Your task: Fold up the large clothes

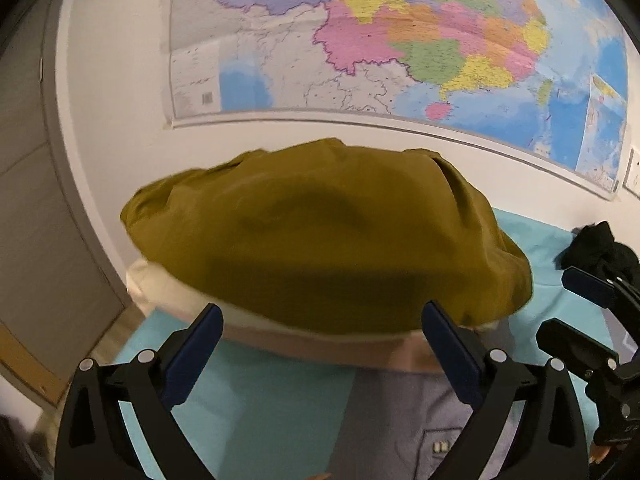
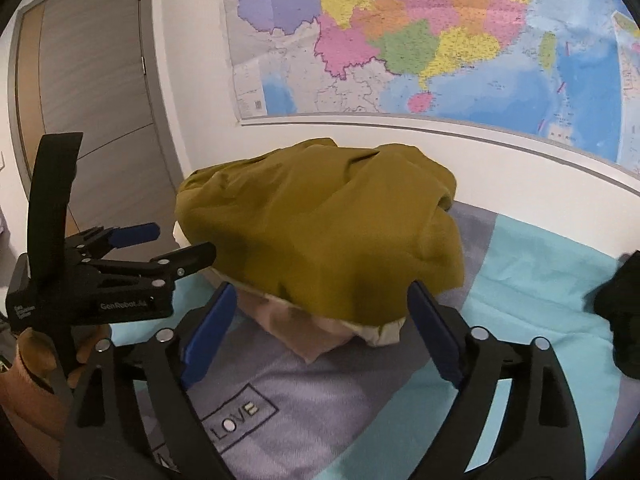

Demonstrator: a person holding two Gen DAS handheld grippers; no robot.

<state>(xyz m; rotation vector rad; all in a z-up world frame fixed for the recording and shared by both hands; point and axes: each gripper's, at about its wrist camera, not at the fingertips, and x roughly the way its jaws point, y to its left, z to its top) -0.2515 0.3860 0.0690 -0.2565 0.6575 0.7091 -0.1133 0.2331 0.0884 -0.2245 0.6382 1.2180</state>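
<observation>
Bed (image 2: pixel 540 280) with a teal and grey-lilac cover, a "LOVE" patch (image 2: pixel 239 420) stitched on it, sits under a large coloured wall map (image 2: pixel 440 40); a grey door (image 2: pixel 92 80) stands left of the map.

Task item: mustard-olive fabric garment (image 2: pixel 320 232), bundled into a rounded mound on the bed directly below the map. It lies on top of a cream/beige cloth layer (image 2: pixel 320 332) that pokes out along its near edge. A black crumpled cloth (image 2: pixel 620 312) lies on the bed well right of the mound.

Left tongs (image 1: pixel 322 324): blue pads spread wide apart, nothing between them, just short of the mound's near edge. Right tongs (image 2: pixel 320 320): also apart and empty, aimed at the same edge.

Risks as I read it:
- Pinching the beige layer together with the mustard one, since the edges are stacked. That would drag both.
- Mound is not flat; folding without spreading it first gives a lumpy fold.
- Both tongs are close together; the left unit already crosses the right view, so a collision is possible.

Unclear:
- Garment type, sleeves and hems are hidden in the bundle.
- Can't tell whether the beige piece is a separate item or a lining.
- The black cloth is cut off at the frame edge.
- Left view is motion-blurred.
</observation>
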